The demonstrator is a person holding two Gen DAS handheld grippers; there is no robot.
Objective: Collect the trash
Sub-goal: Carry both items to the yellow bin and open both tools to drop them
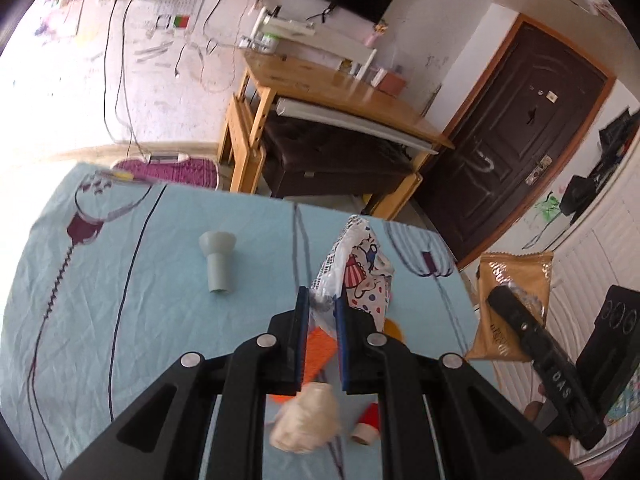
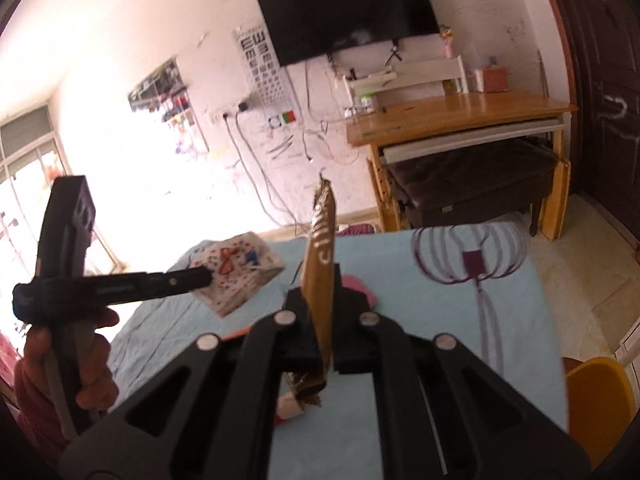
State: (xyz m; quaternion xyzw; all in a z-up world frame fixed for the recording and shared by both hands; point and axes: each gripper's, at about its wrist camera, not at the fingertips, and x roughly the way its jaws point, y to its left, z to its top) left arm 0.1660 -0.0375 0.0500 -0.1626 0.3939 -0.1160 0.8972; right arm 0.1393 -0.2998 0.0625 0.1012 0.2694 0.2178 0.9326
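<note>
Left tool [image 1: 322,308] is pinching a printed plastic bag [image 1: 356,264], lifted above the blue-clothed counter [image 1: 120,280]. Right tool [image 2: 326,320] is clamped on a gold snack wrapper [image 2: 322,264], held upright near the counter's right edge. Grey cup [image 1: 218,258] lies on its side mid-counter.

A wooden desk [image 2: 460,116] stands below 1 dark wall television [image 2: 344,8].

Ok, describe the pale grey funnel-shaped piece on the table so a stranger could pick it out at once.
Start at the light blue patterned tablecloth seen from the left wrist camera. Ahead and to the left of the left gripper, which pinches a cartoon-printed plastic bag, the pale grey funnel-shaped plastic piece lies alone on bare cloth. Unlike the crumpled white wad and small red-and-white cylinder nearer the camera, it is rigid, plain grey and flared at one end.
</note>
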